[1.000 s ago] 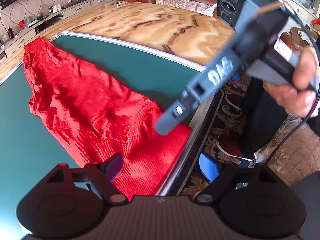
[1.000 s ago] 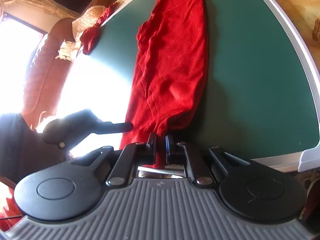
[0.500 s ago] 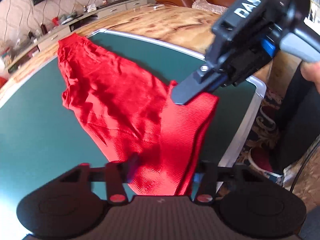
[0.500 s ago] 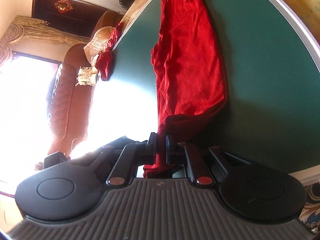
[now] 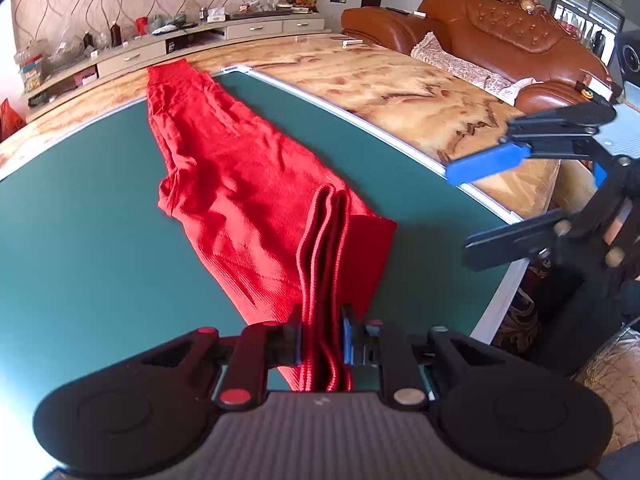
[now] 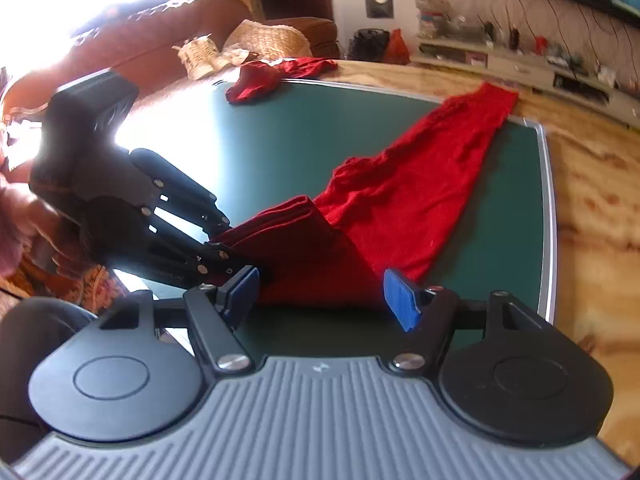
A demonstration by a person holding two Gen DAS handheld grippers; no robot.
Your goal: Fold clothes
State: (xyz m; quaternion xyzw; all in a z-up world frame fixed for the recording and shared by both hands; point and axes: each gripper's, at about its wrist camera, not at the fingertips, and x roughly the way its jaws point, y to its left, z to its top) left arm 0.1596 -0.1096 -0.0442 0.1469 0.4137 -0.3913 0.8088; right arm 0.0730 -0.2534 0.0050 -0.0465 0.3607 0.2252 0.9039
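Red garment (image 5: 248, 184) is lying on the green mat (image 5: 80, 240); left gripper (image 5: 322, 338) is clamping its near folded hem, right gripper (image 6: 320, 292) is spread apart beside.

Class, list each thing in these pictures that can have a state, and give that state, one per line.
Left hand-held gripper: shut on red garment's bunched hem.
Right hand-held gripper: open, holding nothing.
Red garment: partly folded, near end lifted.
Second red cloth: crumpled at the green mat's far edge.

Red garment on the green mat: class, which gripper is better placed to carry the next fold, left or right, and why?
Probably the left. The left gripper is shut on the bunched hem of the red garment, while the right gripper is open, holding nothing, beside the green mat.
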